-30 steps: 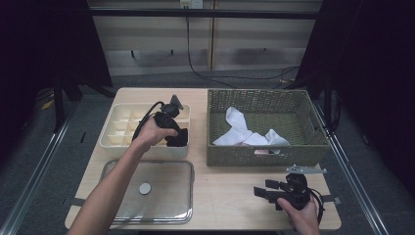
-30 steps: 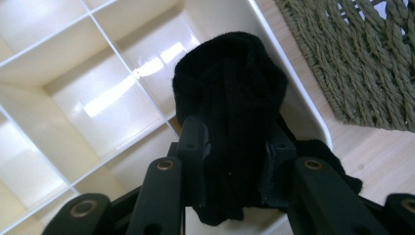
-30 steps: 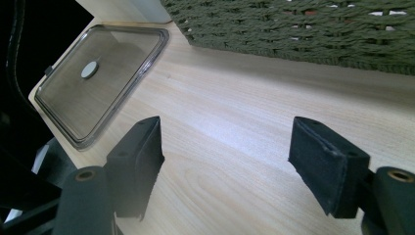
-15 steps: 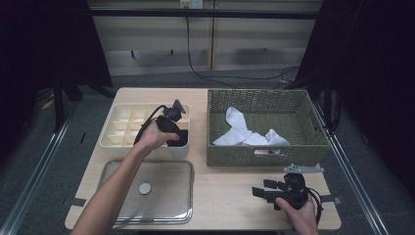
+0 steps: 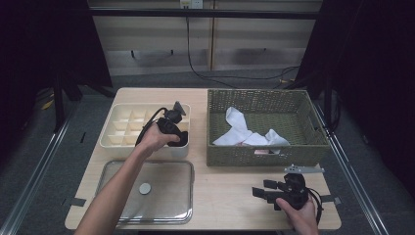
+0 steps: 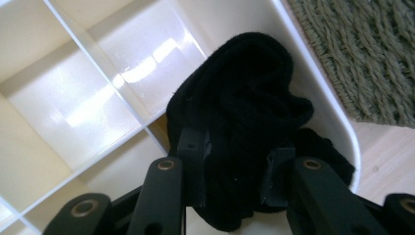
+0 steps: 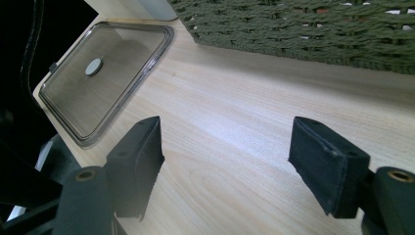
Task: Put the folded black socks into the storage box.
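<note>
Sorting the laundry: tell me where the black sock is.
The black sock sits between the left gripper fingers, in the white divided box's corner compartment nearest the green wicker basket.

A fixed high camera looks forward and down across the wooden table (image 5: 230, 193). The left gripper camera peers close into the cream divided tray (image 6: 73, 112), woven basket (image 6: 372, 54) upper right. The right gripper camera skims low over the tabletop, sharing the basket and clear lid (image 7: 105, 73), upper left.
</note>
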`<state>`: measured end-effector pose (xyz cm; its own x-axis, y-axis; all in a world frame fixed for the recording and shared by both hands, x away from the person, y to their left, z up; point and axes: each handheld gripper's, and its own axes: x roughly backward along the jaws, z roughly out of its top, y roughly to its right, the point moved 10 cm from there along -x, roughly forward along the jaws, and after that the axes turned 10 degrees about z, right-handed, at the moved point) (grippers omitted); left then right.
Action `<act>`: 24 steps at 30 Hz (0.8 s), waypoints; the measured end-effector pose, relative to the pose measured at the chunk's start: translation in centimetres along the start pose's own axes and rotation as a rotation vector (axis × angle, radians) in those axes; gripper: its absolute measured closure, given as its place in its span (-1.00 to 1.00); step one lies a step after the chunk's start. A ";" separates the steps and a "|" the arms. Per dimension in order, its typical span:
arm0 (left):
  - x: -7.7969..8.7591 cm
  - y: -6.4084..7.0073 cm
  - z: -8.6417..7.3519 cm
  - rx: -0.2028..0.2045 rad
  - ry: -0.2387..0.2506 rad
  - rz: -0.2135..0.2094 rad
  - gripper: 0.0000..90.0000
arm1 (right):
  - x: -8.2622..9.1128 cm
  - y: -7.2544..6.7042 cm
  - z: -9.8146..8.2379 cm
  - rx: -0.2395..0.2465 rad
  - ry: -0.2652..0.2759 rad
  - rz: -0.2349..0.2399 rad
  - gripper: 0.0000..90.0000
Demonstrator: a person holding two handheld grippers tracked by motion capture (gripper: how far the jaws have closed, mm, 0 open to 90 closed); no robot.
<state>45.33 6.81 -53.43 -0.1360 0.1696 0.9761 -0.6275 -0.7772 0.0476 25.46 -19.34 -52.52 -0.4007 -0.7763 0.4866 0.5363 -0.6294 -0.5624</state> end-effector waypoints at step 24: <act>-0.4 0.0 -0.1 0.024 0.002 -0.035 0.48 | 0.2 0.0 -0.1 -0.002 -0.001 0.004 -0.37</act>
<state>45.34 6.79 -53.81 -0.1158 0.1982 0.9733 -0.6135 -0.7849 0.0869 25.38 -19.51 -52.49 -0.3974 -0.7791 0.4849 0.5368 -0.6259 -0.5658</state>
